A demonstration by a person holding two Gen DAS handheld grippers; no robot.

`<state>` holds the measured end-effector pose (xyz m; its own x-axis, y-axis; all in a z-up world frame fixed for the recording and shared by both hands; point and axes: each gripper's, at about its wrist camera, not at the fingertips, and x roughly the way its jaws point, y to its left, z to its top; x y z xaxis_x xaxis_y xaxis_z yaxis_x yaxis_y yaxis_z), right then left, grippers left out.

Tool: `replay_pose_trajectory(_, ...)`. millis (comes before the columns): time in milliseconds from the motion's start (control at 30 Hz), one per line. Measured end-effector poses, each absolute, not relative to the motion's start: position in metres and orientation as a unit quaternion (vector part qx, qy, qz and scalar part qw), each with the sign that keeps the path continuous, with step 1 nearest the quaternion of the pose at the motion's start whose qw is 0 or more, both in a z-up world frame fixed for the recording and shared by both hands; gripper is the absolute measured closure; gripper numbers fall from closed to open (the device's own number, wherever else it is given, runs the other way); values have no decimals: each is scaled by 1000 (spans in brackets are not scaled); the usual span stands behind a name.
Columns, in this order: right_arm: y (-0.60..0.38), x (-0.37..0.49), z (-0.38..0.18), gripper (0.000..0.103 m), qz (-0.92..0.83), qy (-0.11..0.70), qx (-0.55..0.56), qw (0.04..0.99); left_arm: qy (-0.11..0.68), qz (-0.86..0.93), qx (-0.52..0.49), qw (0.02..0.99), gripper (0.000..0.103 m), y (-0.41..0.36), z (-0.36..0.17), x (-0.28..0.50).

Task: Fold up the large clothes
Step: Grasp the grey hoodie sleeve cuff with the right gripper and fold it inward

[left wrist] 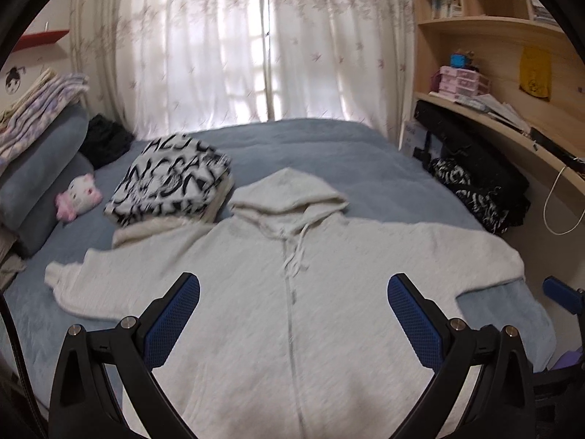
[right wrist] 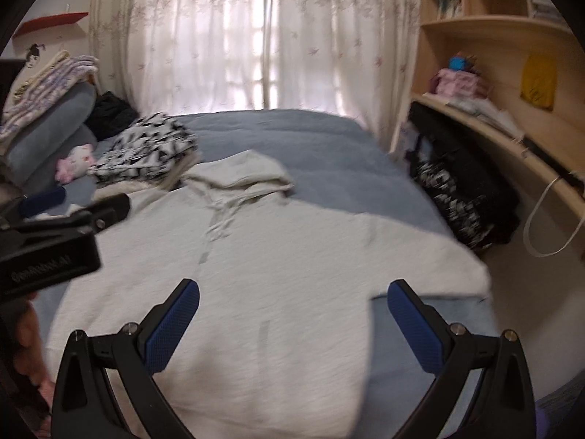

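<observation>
I hold my left gripper (left wrist: 293,294) and right gripper (right wrist: 293,301) spread wide and empty above the pale grey hoodie (left wrist: 292,292), which lies flat, zip up, sleeves out, along the near edge of the bed (left wrist: 329,146), ready for folding.

Daylight enters through the sheer curtains (left wrist: 256,47) at the far wall, where we see the panes blown out to near white. The room is otherwise evenly and softly lit; we note only faint shading under the hood of the pale hoodie (left wrist: 292,292). Both fisheye views bow straight lines, as on the shelves (left wrist: 486,25), and darken to black at the corners. Motion blur softens the right wrist view most, smearing the hoodie's weave and the shelf contents.
</observation>
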<state>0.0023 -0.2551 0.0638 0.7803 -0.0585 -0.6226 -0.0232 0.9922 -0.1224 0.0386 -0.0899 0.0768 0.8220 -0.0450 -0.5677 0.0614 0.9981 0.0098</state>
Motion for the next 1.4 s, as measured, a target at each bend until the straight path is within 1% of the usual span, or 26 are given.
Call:
replay_pose_trajectory(167, -288, 14, 74, 0, -56, 317, -84, 943, 278, -41, 26, 959, 1, -125, 87, 57)
replay_pose_trajectory(467, -353, 45, 64, 0, -137, 322, -104, 931, 310, -117, 1, 944, 1, -187, 70, 102)
replay_pose_trajectory(533, -379, 56, 58, 0, -161, 321, -95, 928, 317, -127, 12, 940, 1, -206, 62, 113)
replay_pose_trajectory(700, -446, 86, 44, 0, -160, 357, -13, 920, 351, -121, 57, 927, 1, -259, 31, 144)
replay_pose_trajectory(800, -486, 104, 25, 0, -160, 391, 34, 906, 359, -123, 67, 923, 1, -284, 10, 165)
replay_pose_trajectory(867, -518, 116, 5, 0, -165, 426, 81, 886, 367, -120, 75, 920, 1, -296, -5, 179)
replay_pose_trajectory(1033, -579, 128, -49, 0, -171, 473, 205, 840, 393, -114, 77, 909, 1, -321, -40, 209)
replay_pose_trajectory(1133, -610, 129, -79, 3, -179, 479, 284, 811, 415, -119, 60, 900, 1, -330, -61, 226)
replay_pose_trajectory(1233, -632, 131, -103, 4, -178, 469, 357, 788, 432, -125, 41, 892, 3, -334, -77, 237)
replay_pose_trajectory(1400, -654, 138, -127, 5, -200, 437, 412, 774, 438, -126, 34, 890, 8, -332, -91, 242)
